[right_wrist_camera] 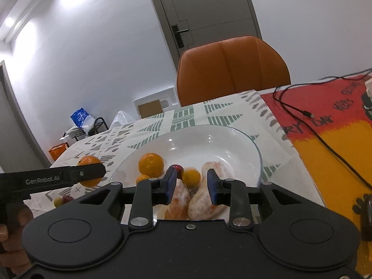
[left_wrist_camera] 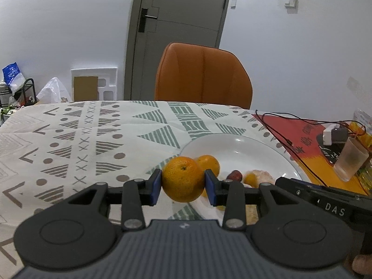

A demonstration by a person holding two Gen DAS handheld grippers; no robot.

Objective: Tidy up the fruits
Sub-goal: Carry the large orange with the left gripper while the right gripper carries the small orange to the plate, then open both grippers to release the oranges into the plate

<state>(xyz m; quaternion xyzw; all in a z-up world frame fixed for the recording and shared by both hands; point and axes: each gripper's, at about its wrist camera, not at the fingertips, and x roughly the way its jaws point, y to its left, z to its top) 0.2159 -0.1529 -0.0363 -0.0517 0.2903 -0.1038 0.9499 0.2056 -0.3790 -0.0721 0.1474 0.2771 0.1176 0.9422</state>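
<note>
My left gripper is shut on a whole orange, held just left of the white plate. In the plate lie another orange, a small red fruit and a peeled orange. In the right wrist view, my right gripper hovers low over the plate's near side. It is open, and its blue pads straddle peeled orange pieces lying under them. An orange, a kumquat and the red fruit sit beyond. The left gripper with its orange shows at the left.
Two small fruits lie on the patterned tablecloth left of the plate. A red and yellow mat with a black cable is to the right. A plastic cup stands on it. An orange chair is behind the table.
</note>
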